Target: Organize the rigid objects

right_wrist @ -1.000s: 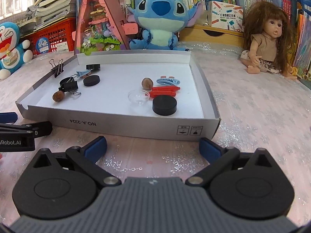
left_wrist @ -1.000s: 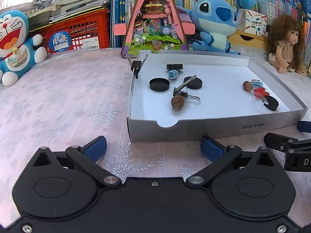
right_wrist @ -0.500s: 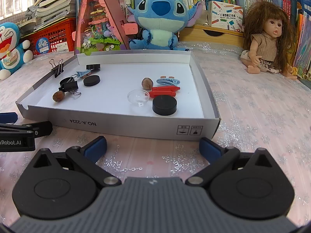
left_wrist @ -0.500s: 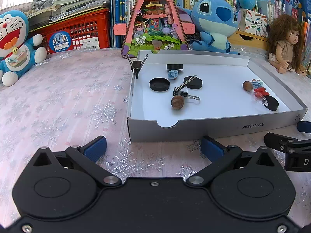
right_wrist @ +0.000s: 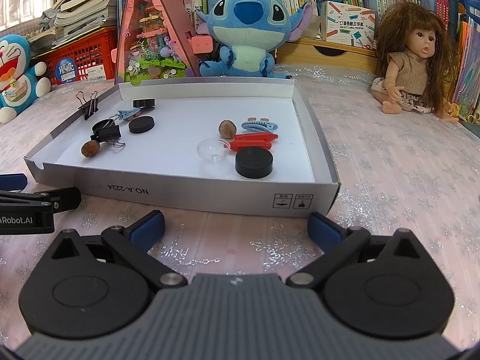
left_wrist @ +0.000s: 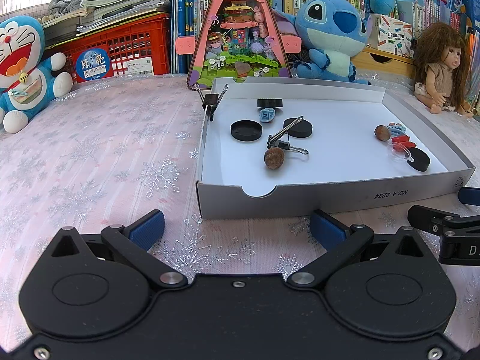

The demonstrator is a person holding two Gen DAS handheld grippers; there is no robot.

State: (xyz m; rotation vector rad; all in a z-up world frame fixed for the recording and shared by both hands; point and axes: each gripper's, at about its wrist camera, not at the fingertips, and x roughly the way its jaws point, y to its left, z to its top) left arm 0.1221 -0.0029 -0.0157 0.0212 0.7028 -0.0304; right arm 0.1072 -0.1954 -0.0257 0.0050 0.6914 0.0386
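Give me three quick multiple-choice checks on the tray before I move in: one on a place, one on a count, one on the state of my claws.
1. Where is one black binder clip fastened?
A. On the tray's left wall
B. On the doll's arm
C. On the red crate

2. How many brown nuts lie in the tray?
A. None
B. Two
C. Five

3. How do the two claws stand?
A. Both open, holding nothing
B. Left shut on a nut
C. Right shut on the red clip

Answers:
1. A: the clip grips the wall's top edge, handles up.
2. B: one nut lies beside a second binder clip, another nut beside the blue hair clip.
3. A: the left claw and the right claw show blue pads spread wide over bare cloth, in front of the tray.
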